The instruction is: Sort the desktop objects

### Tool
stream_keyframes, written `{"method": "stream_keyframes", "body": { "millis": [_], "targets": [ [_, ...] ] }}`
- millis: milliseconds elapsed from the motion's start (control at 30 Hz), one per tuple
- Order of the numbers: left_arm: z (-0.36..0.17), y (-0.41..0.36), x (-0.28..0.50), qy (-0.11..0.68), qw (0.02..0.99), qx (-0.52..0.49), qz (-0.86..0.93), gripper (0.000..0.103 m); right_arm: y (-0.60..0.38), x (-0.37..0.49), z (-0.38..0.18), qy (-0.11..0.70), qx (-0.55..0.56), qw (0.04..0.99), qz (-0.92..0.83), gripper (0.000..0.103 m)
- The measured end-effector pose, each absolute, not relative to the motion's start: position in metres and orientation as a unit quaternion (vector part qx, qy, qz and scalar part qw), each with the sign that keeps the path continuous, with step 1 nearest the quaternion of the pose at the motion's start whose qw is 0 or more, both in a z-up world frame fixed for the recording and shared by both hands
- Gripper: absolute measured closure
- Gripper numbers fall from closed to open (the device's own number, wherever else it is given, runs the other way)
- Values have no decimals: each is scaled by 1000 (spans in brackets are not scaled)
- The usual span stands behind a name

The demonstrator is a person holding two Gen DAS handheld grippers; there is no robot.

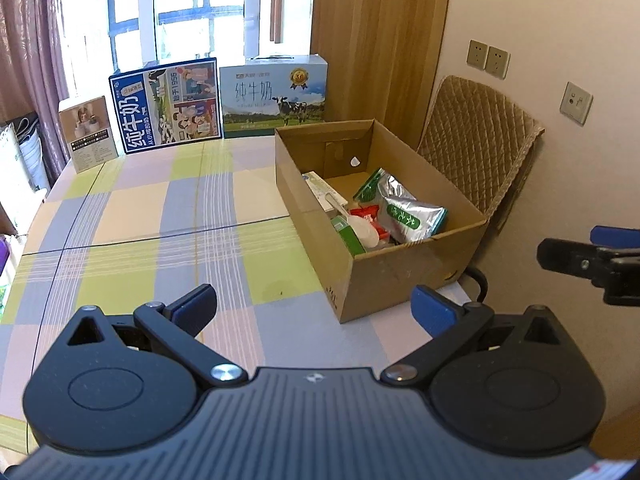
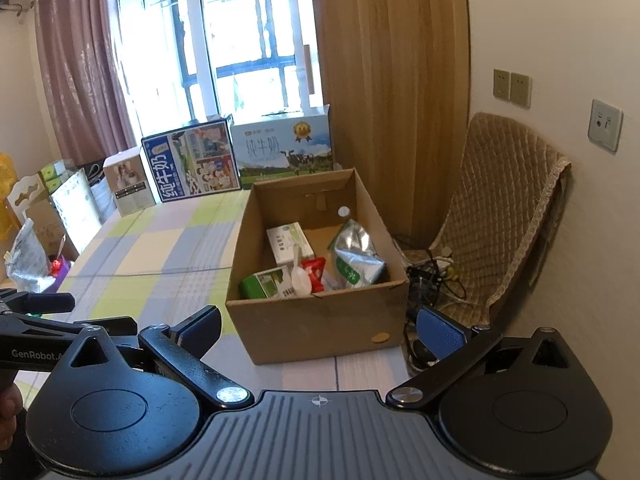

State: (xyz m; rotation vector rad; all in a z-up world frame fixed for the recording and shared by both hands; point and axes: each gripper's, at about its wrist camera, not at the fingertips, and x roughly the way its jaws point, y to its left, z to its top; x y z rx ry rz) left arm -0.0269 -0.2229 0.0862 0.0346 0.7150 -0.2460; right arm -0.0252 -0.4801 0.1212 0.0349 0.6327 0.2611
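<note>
- Left gripper: jaws spread wide, nothing between them, held level above the checked tablecloth, facing the cardboard box.
- Right gripper: likewise agape and empty, just short of the box's near wall.
- Inside box: silver pouch, white scoop, red packet, green-white cartons.

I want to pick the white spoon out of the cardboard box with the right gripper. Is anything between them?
Only the cardboard box's near wall stands between the right gripper and the white spoon. From above nothing covers the spoon.
</note>
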Motion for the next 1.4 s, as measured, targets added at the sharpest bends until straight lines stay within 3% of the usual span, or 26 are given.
{"method": "stream_keyframes", "body": {
  "millis": [1400],
  "targets": [
    [71,-223,-34,358,929,11,-89,1,-485,-34,116,328,23,936,123,2]
  ]
}}
